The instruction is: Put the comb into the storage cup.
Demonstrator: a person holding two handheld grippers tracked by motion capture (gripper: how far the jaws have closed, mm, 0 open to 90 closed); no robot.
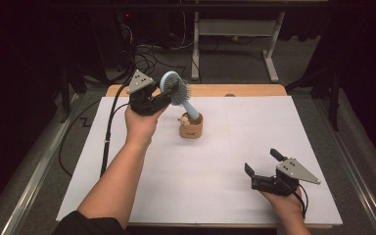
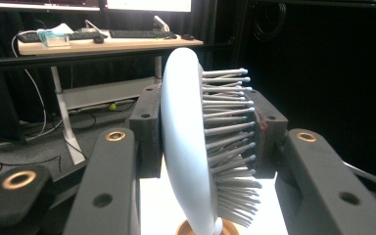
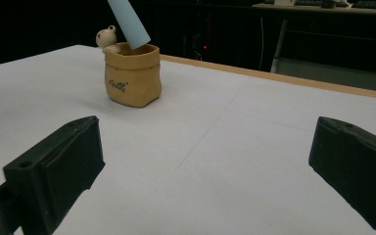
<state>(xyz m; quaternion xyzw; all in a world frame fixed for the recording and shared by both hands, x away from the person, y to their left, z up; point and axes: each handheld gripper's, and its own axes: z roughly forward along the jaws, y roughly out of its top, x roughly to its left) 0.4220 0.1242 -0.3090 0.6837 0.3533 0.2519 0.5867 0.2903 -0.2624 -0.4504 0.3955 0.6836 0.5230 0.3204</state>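
- High view: we see the left gripper (image 1: 164, 98) raised over the far-left part of the white table (image 1: 225, 191), its jaws clamped across the head of a pale blue brush (image 1: 175, 89). The brush handle runs down and to the right from the head, and its tip sits inside a small tan pot (image 1: 191, 128) that stands on the table right of the left hand. So the long axis is tilted, head up and to the left, tip down in the pot.
- High view: the right gripper (image 1: 259, 164) rests low at the near-right of the table, jaws spread and holding nothing, well apart from pot and brush. The left hand is clearly the nearer.
- Left gripper view: the brush head (image 2: 186, 147) stands on edge between the two jaws, smooth back against the left pad, bristles (image 2: 227, 137) pointing at the right pad. The bristle tips seem to touch that pad, though the blur leaves this uncertain. The pot rim (image 2: 206, 229) shows just below the head, so the pot lies straight down the handle line.
- Right gripper view: between the open jaws we see the pot (image 3: 131, 74) far off on the table, a small figure (image 3: 106, 37) at its rim, and the handle (image 3: 129, 23) entering its mouth, leaning up and to the left.
- Judgement: any coming move, either lifting out or seating deeper, must follow that tilted handle axis, or the tip may tip the pot.
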